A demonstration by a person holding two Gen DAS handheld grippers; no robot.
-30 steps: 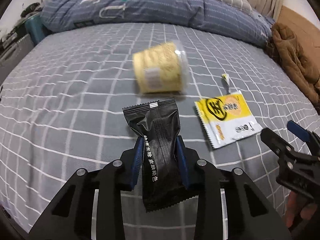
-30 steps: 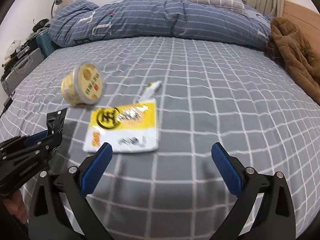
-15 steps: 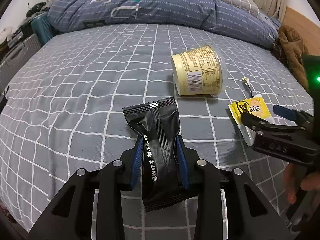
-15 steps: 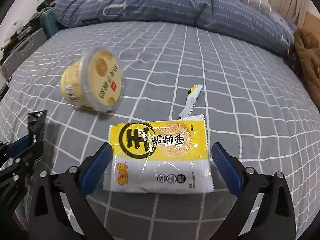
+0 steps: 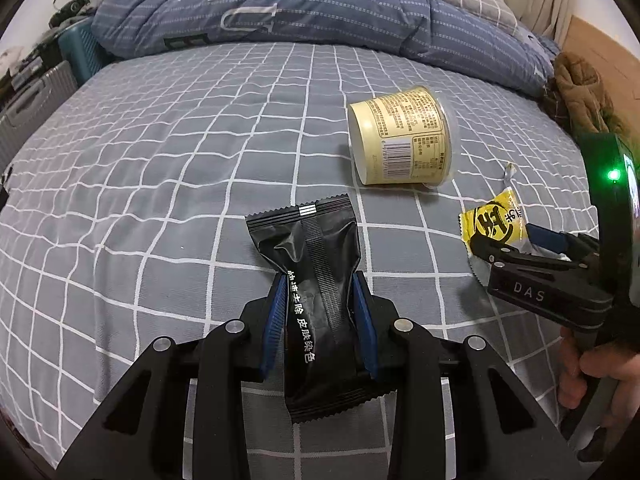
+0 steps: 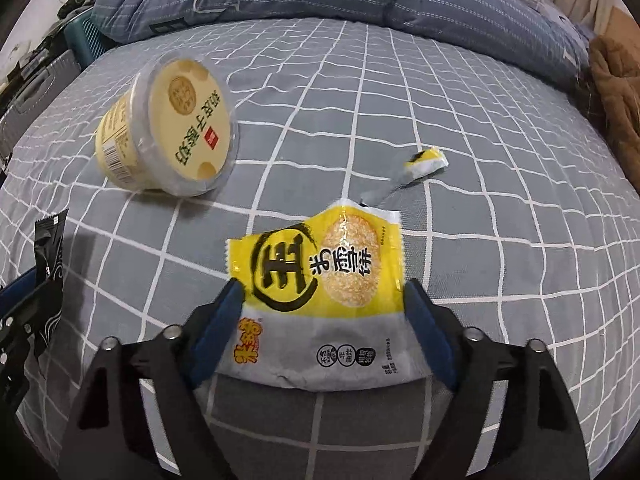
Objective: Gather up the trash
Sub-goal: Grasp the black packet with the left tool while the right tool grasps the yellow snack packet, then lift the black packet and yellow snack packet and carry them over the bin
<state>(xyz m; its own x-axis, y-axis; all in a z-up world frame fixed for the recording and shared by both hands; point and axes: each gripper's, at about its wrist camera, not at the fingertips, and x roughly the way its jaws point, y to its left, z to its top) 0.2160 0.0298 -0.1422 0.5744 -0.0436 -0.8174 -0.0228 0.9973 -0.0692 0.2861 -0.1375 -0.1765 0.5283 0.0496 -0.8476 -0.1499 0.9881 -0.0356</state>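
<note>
Left gripper [image 5: 320, 316]: blue pads clamped on black wrapper [image 5: 316, 280], gripped about mid-length. Upper end of wrapper fans out above the pads over the grey checked bedsheet [image 5: 160, 200]; lower crimped end hangs between the gripper's black arms. White characters legible down one side; rest of print too dark to read.

Right gripper [image 6: 324, 320]: blue pads set against both side edges of yellow snack packet [image 6: 316, 276], closed in on it. Packet bowed upward between the pads, far end raised. Lower white portion of packet partly blurred; whether its underside touches the sheet cannot be told. In the left wrist view, right gripper [image 5: 516, 240] seen from the side at the frame's right, covering most of the packet; only the yellow top corner shows. Hand [image 5: 592, 376] on the gripper handle cut off by the frame edge.

Yellow cup [image 5: 400, 140] lying on its side on the sheet, beyond both grippers, apart from both; clear lid facing the right wrist camera. Contents not discernible.

Torn wrapper strip [image 6: 416, 168] on the sheet just beyond the yellow packet; near end runs behind the packet's top edge, contact not determinable.

Blue striped duvet [image 5: 320, 8] bunched along the far side of the bed. Brown garment [image 6: 616, 88] at far right, cut off by the lens rim. Items at far left beside the bed too distorted to identify.
</note>
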